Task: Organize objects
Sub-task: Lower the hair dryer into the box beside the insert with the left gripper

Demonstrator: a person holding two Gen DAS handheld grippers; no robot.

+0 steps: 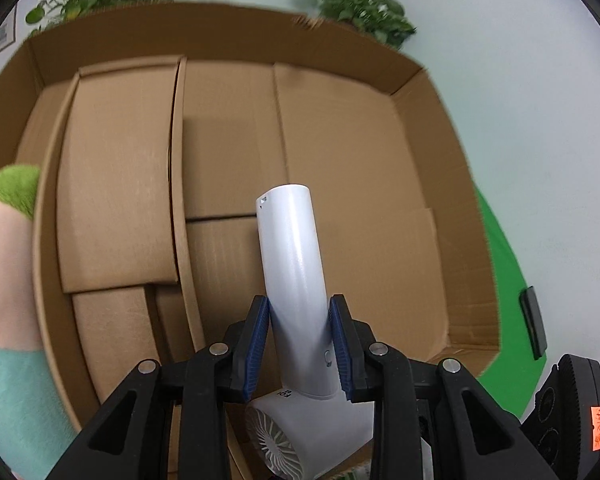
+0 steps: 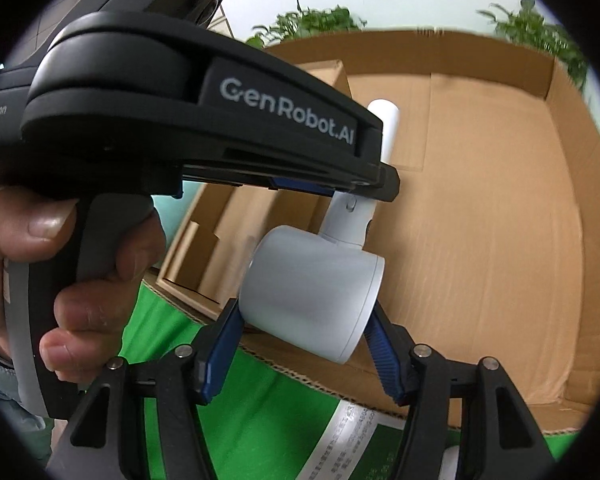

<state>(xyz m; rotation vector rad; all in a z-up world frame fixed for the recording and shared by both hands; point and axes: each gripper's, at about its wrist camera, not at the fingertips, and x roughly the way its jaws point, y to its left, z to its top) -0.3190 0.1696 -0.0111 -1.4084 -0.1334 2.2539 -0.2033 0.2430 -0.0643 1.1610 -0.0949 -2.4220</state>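
One hair dryer (image 1: pixel 290 264), clamped by both grippers' fingers (image 1: pixel 256 344), above one cardboard box (image 1: pixel 380 160), seemingly.

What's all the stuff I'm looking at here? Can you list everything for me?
hair dryer: one, white, held over the box by both grippers, handle pointing away
cardboard box: one, brown, open, large, on the green surface
cardboard pieces: several, brown, lying flat inside the box
plants: two, green, behind the box
green cloth: one, bright green, under the box
plush toy: one, pink with green, left of the box
dark flat object: one, black, right of the box
left gripper: black, blue pads, clamped on the handle
right gripper: black, blue pads, gripping the barrel
hand: one, holding the left gripper's grip
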